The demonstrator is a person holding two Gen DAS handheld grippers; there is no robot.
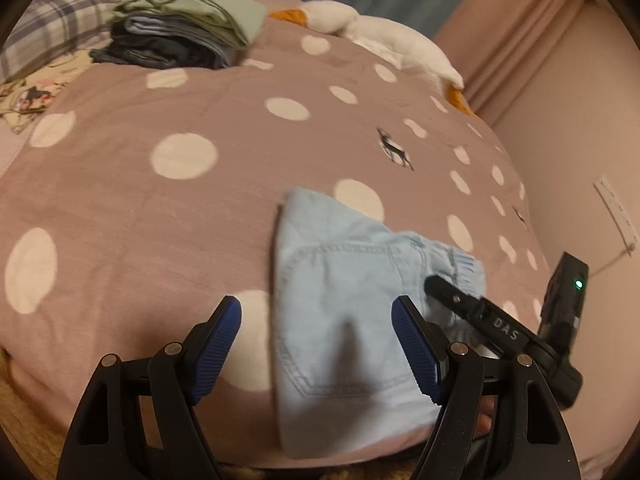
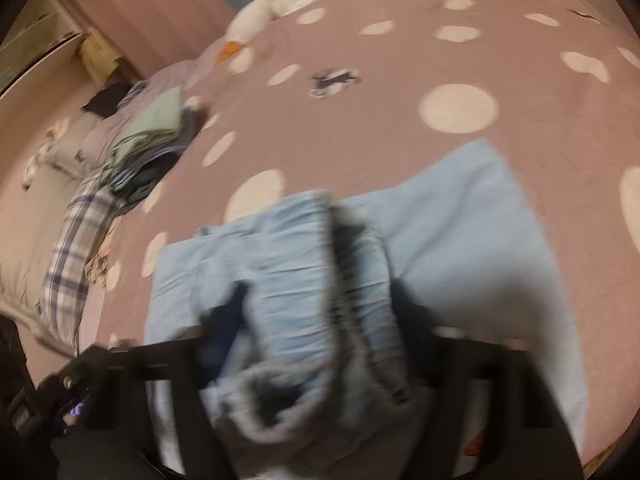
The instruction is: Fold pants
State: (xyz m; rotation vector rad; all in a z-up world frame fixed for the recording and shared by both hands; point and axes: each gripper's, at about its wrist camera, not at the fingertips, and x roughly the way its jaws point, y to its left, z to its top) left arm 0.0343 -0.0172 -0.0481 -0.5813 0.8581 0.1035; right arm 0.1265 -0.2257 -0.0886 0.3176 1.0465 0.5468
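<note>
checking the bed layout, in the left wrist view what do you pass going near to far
left gripper → light blue pants → deer print on the spotted duvet → stack of folded clothes

Pale-blue pants (image 1: 352, 320) on mauve, cream-dotted bedspread (image 1: 160, 200).

The bed (image 1: 140, 200) lies bare to the left of the pants (image 1: 352, 320), open for a tool up to the clothes stack (image 1: 180, 36) at its far left. A plush goose (image 1: 380, 36) lines the far edge. The wall (image 1: 568, 160) closes the right side.
</note>
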